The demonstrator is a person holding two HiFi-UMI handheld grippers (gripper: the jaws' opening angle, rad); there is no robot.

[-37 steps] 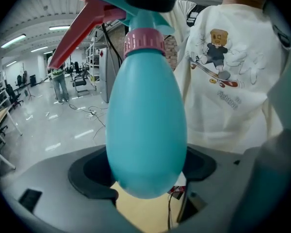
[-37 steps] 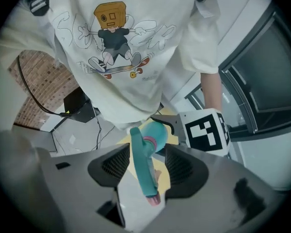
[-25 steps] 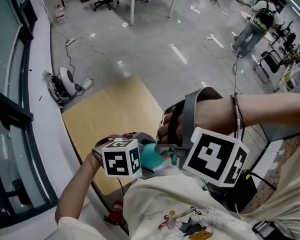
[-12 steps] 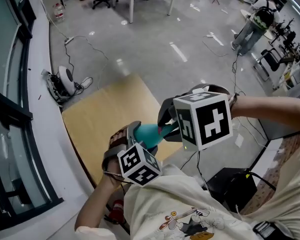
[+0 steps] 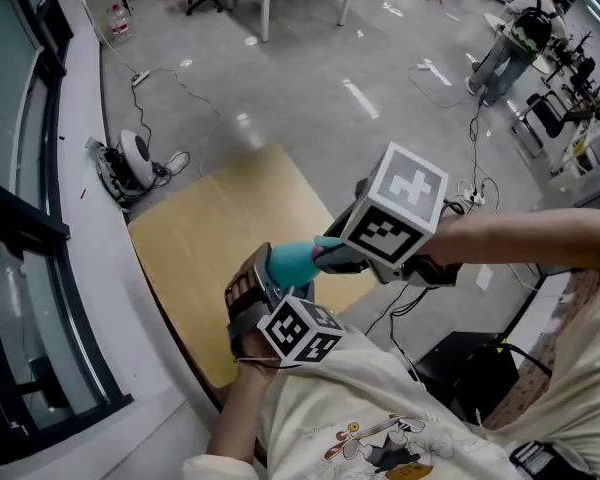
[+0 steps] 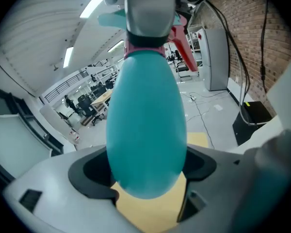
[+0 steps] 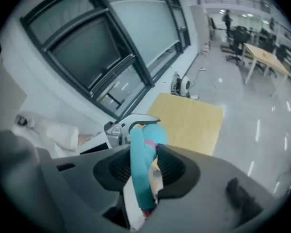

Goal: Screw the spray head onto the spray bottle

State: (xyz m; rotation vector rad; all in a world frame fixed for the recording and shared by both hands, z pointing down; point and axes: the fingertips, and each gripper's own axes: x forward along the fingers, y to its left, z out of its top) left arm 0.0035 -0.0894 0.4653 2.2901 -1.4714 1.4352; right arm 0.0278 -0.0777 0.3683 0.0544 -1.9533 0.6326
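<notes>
Two grippers meet in mid-air over the surface's (image 5: pixel 210 238) near edge. The left gripper (image 6: pixel 146 174) has its fingers clamped on the teal spray bottle (image 6: pixel 145 120). The right gripper (image 7: pixel 141 171) pinches the spray head (image 7: pixel 138 149) at its neck. A tilted twist could cross-thread or slip.

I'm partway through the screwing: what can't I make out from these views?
Head view: the joint of spray head and spray bottle is hidden behind the right gripper.
Left gripper view: the right gripper's jaw covers the spray head's top; how far it is threaded on cannot be told.
Right gripper view: the spray bottle is mostly hidden behind the spray head.
</notes>
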